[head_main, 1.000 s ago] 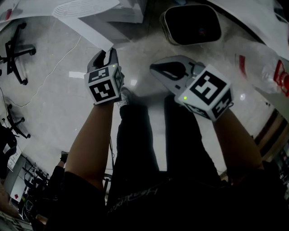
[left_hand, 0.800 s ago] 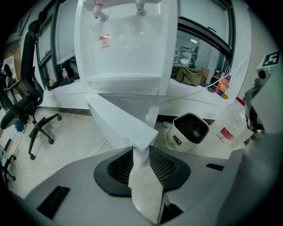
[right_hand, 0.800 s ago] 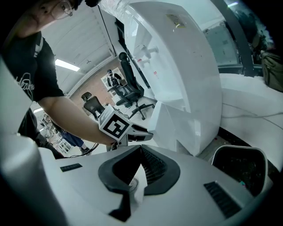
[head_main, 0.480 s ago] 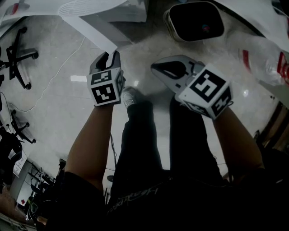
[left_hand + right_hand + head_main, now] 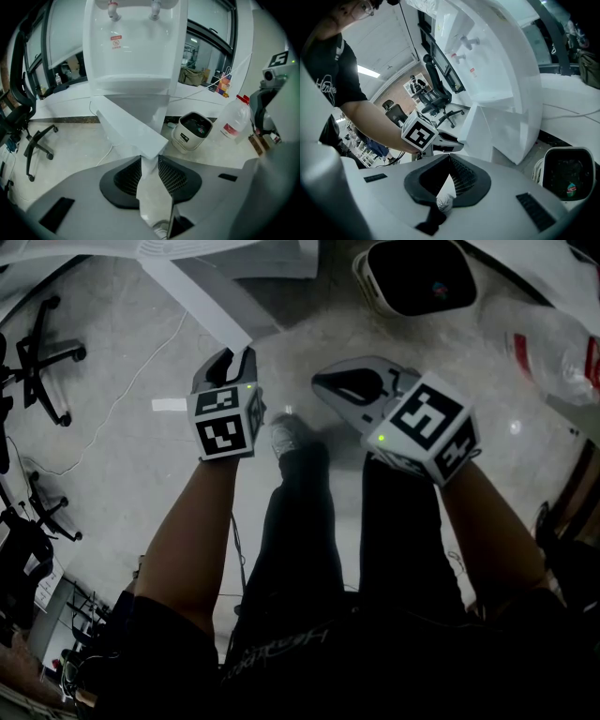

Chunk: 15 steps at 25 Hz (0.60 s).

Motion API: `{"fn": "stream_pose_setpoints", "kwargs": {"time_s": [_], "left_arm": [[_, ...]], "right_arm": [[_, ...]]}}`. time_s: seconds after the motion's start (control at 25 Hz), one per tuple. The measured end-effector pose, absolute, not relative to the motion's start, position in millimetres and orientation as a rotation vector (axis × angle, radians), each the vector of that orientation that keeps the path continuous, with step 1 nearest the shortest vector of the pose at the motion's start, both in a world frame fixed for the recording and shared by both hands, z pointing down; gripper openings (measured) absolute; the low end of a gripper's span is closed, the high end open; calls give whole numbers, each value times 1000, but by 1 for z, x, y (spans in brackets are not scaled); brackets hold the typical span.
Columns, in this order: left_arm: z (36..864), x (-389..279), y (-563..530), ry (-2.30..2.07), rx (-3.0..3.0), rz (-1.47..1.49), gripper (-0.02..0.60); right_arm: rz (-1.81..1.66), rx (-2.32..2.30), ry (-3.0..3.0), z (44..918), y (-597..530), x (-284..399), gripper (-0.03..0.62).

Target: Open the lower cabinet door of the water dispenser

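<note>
Jaws of the left gripper (image 5: 150, 161) stand partly closed, pinching the free edge of the lower cabinet door (image 5: 125, 125). The door is swung out at an angle from the white water dispenser (image 5: 136, 51), over the floor (image 5: 70, 140). Near it hangs the right gripper (image 5: 449, 159), its jaws drawn together at the tips on nothing, with a shoe (image 5: 444, 202) showing behind them. In the left gripper view, a white container (image 5: 191, 132) and a clear bottle (image 5: 233, 123) stand right of the dispenser.

Office: swivel chairs (image 5: 42, 352), water dispenser (image 5: 133, 51), ceiling strip light (image 5: 370, 71), cable (image 5: 131, 381) trailing over pale polished floor (image 5: 94, 465).
</note>
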State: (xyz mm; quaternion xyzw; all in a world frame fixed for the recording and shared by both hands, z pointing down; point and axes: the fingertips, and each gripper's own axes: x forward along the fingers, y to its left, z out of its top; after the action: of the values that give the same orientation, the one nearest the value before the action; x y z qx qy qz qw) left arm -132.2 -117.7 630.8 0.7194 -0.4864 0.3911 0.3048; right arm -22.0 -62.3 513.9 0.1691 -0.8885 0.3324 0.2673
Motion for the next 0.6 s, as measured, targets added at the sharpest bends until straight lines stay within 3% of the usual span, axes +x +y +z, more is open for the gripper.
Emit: {"fn": "stream_pose_setpoints", "kwargs": {"time_s": [0.6], "left_arm": [[632, -177, -100, -1208, 1969, 1058, 104]], "right_arm": [[890, 434, -2382, 513, -50, -78, 12]]}}
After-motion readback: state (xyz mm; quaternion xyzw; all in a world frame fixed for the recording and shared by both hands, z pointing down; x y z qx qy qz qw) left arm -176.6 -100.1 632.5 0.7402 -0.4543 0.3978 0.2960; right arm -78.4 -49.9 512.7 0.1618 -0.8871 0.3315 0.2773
